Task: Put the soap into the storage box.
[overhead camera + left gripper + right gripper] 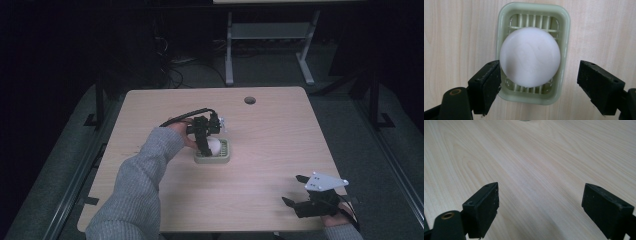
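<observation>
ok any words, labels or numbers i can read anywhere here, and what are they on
None. The white soap, the green soap dish, the wooden table and both hand-held grippers, left and right, carry no legible text, label, brand or number in any view.

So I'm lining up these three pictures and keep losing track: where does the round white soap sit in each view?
High view: the white soap lies in the green soap dish at mid-table, under the left gripper.
Left gripper view: centre frame, soap in the dish, between open jaws.
Right gripper view: soap not in it; a green sliver at the top edge may be the dish.
Shared landmark: the wooden table.
</observation>
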